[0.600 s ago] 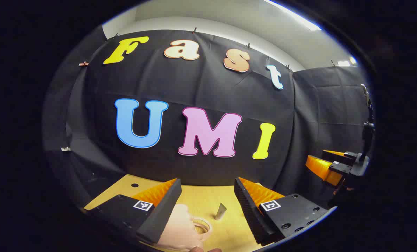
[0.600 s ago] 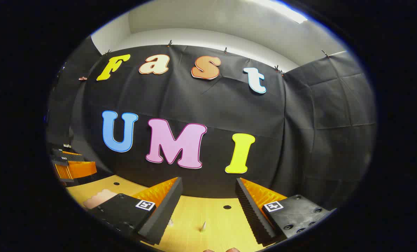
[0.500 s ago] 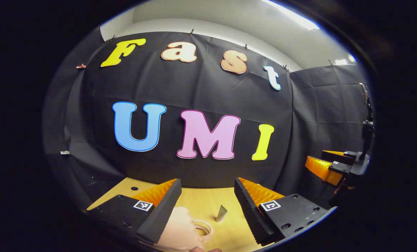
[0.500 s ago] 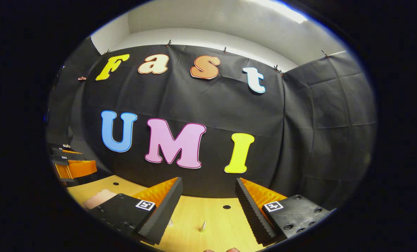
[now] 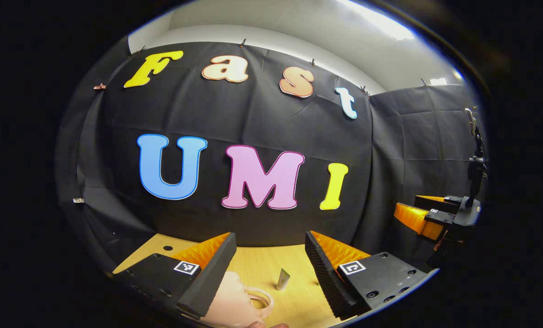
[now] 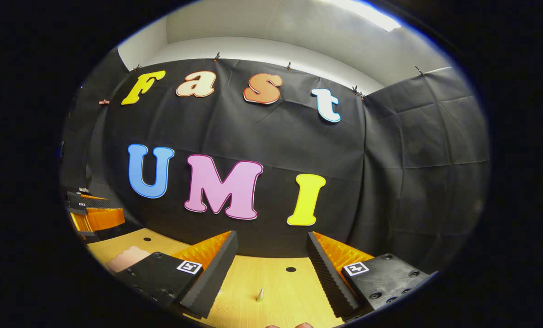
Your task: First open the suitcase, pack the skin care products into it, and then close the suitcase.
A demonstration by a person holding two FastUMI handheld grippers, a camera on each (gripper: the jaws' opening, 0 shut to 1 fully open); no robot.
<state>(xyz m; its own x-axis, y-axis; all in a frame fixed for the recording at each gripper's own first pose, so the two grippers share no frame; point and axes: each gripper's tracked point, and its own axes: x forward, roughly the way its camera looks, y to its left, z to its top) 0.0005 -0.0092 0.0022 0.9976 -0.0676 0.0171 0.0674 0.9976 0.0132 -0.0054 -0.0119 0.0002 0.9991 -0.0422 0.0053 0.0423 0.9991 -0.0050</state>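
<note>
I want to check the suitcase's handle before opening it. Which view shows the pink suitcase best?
The left gripper view: the pink suitcase and its looped handle sit close, between that gripper's fingers. The right gripper view catches just a pink sliver far left.

Left gripper view has swung slightly toward 3 o'clock: the small tube (image 5: 282,279) standing on the bench (image 5: 262,264) has drifted toward 9 o'clock, as has the right gripper (image 5: 424,214). Right gripper view shows the same slight swing, the tube (image 6: 260,295) drifting toward 9 o'clock.
</note>
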